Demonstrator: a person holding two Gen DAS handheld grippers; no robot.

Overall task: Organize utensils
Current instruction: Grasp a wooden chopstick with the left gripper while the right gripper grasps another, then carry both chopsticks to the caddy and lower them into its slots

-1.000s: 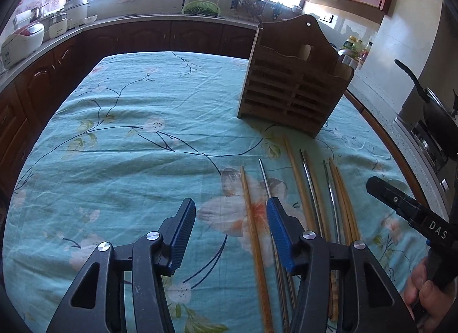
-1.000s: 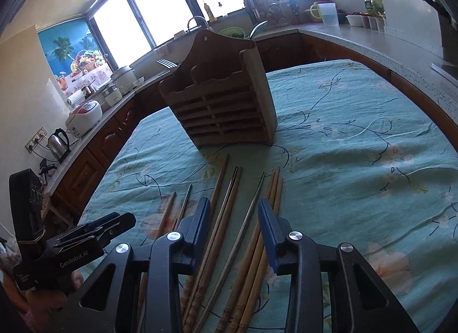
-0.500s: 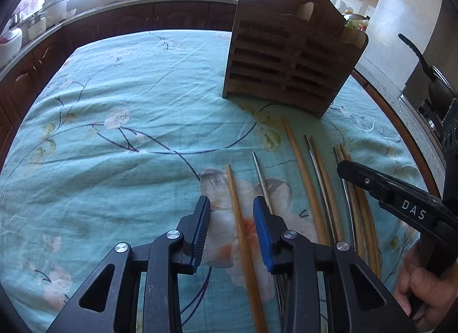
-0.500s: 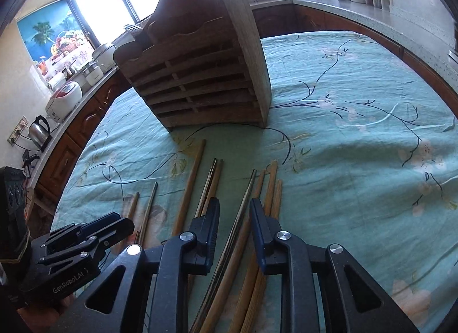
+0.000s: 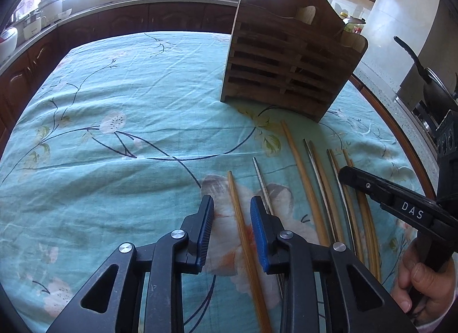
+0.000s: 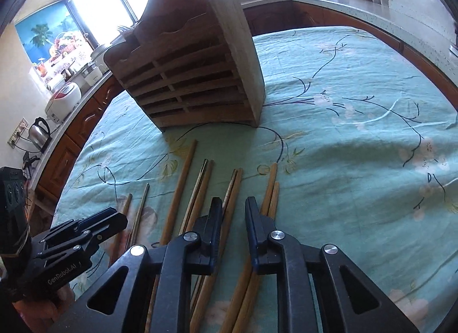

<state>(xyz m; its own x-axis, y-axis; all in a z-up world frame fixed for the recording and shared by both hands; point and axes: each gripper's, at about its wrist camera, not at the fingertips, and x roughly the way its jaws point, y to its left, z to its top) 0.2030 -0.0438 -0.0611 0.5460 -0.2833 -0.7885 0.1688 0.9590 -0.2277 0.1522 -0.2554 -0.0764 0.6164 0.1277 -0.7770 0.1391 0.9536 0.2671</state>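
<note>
Ahead of the left gripper (image 5: 232, 215), slightly to its right, the wooden utensil rack (image 5: 286, 55) stands upright on the tablecloth (image 5: 128, 104) and blocks the straight path forward. To that gripper's left and ahead-left the cloth lies bare and open. A bamboo chopstick (image 5: 243, 224) runs between its parted fingers; more chopsticks (image 5: 323, 189) lie side by side to its right, where the right gripper (image 6: 233, 215) closes off that side. To the right gripper's own right the cloth is open; the rack (image 6: 194, 75) stands ahead-left of it.
</note>
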